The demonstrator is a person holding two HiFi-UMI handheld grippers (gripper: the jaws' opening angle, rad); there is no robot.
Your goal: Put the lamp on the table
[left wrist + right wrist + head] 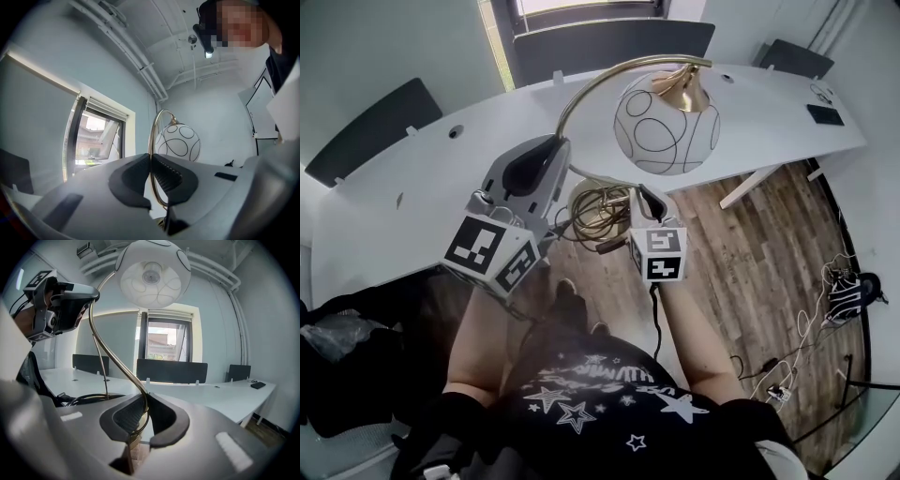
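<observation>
Lamp [666, 122] hangs in midair, left gripper [555, 148] and right gripper [647, 195] clamping its stem. Desk [759, 112] lies just ahead.

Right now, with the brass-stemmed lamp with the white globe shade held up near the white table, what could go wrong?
1. The left gripper and right gripper pinch only the thin curved brass stem. The white patterned globe shade hangs off its far end, so the whole thing may twist or slip in the pads.
2. The loose dark cord bundled underneath could snag on the edge of the white table.
</observation>
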